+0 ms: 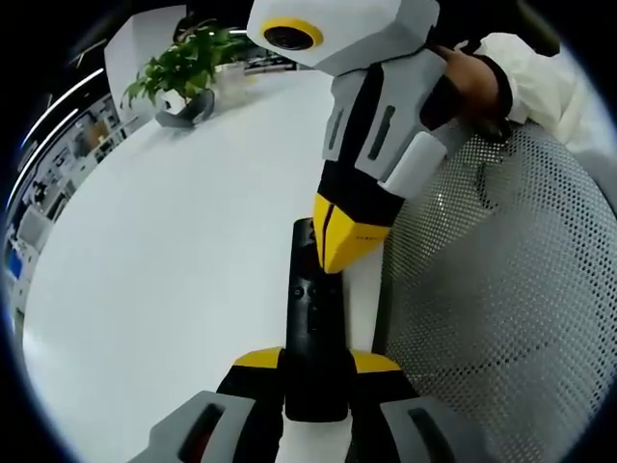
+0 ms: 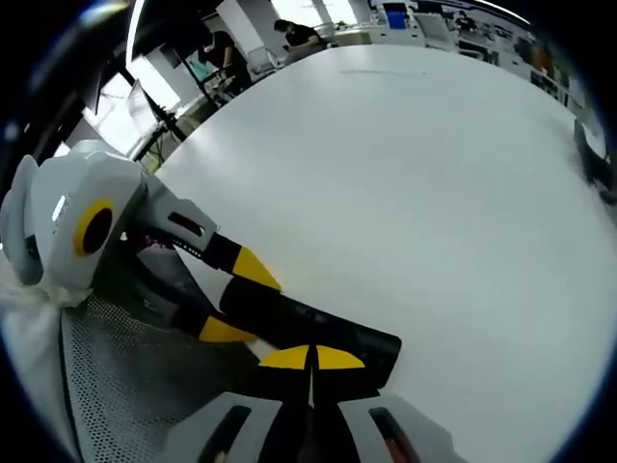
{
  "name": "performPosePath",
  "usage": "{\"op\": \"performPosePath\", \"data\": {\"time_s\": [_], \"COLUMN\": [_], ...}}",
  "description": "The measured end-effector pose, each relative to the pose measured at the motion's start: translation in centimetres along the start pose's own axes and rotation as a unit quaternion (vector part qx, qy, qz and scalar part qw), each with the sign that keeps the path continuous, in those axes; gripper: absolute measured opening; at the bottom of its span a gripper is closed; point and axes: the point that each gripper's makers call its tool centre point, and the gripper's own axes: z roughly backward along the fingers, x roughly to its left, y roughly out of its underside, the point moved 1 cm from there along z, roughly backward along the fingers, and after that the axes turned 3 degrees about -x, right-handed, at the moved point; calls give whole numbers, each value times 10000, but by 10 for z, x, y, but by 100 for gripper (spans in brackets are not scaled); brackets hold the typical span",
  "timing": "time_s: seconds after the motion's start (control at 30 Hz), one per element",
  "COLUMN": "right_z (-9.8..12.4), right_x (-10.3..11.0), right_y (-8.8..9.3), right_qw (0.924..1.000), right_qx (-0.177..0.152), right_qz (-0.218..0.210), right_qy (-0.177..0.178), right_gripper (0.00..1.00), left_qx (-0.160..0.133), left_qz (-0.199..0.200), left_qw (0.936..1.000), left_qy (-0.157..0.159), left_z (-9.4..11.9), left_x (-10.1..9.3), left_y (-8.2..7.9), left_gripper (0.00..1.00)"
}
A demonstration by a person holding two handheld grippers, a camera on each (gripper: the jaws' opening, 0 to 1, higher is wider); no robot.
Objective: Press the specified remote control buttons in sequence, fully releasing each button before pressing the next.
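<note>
One black remote (image 1: pixel 313 328) clamped in left tool (image 1: pixel 316 362), right tool (image 1: pixel 339 253) tip pressing it

Open-plan office, large white table (image 1: pixel 174 251), potted plant (image 1: pixel 183 72), mesh chair (image 1: pixel 501 309), desks and monitors behind

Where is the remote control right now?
The remote control lies at the white table's edge, clamped by the left gripper, with the right gripper's tips touching its top.

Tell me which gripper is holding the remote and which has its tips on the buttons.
The left gripper clamps the black remote at its near end; the right gripper, jaws together, touches its yellow tips to the button face.
</note>
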Motion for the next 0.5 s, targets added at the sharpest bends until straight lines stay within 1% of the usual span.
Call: {"op": "performPosePath", "data": {"time_s": [0.13, 0.5], "right_z": [0, 0], "right_x": [0, 0], "right_y": [1, 2], "right_qw": [9999, 9999], "right_qx": [-18, -70], "right_qz": [-99, -122], "right_qy": [-24, -6], "right_gripper": [0, 0], "left_qx": [-17, -62], "left_qz": [25, 50], "left_qw": [10000, 10000], "left_qy": [-7, -44], "left_z": [0, 0], "left_x": [0, -1], "left_y": [0, 0], "left_gripper": [24, 24]}}
